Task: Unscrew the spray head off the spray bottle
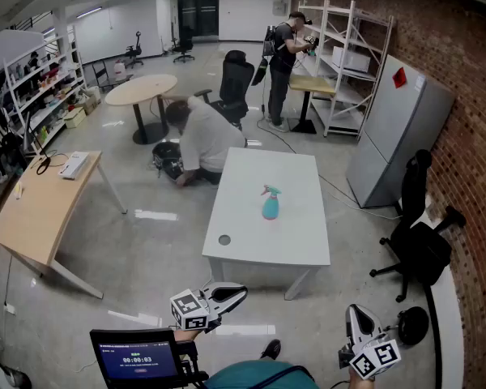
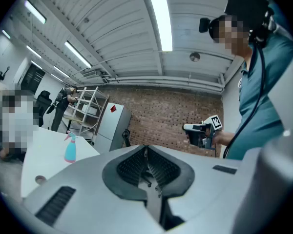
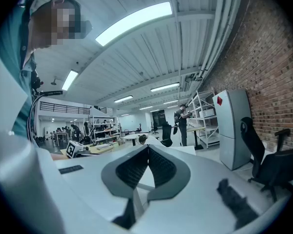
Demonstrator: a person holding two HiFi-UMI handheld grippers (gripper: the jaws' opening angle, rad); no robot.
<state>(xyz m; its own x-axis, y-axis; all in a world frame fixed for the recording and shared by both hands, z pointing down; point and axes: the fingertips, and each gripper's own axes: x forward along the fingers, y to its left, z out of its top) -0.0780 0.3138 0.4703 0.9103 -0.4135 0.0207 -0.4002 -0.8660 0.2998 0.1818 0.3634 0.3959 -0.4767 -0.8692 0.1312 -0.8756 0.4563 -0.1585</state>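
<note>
Head view: a teal spray bottle (image 1: 270,204) (pink trigger) stands upright on the white table (image 1: 259,241); left gripper (image 1: 240,292) and right gripper (image 1: 354,309) hover well short, fingers clenched, empty.

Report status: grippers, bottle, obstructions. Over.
Left gripper shut, empty; right gripper same, both short of table. Bottle upright on table, head on, untouched. Person crouched beyond table's far corner, off the path.

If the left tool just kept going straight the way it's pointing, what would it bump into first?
Probably nothing nearby: the left tool aims past the white table, with the spray bottle off to its left, toward the brick wall. The way looks free until then, though depth is unclear.
</note>
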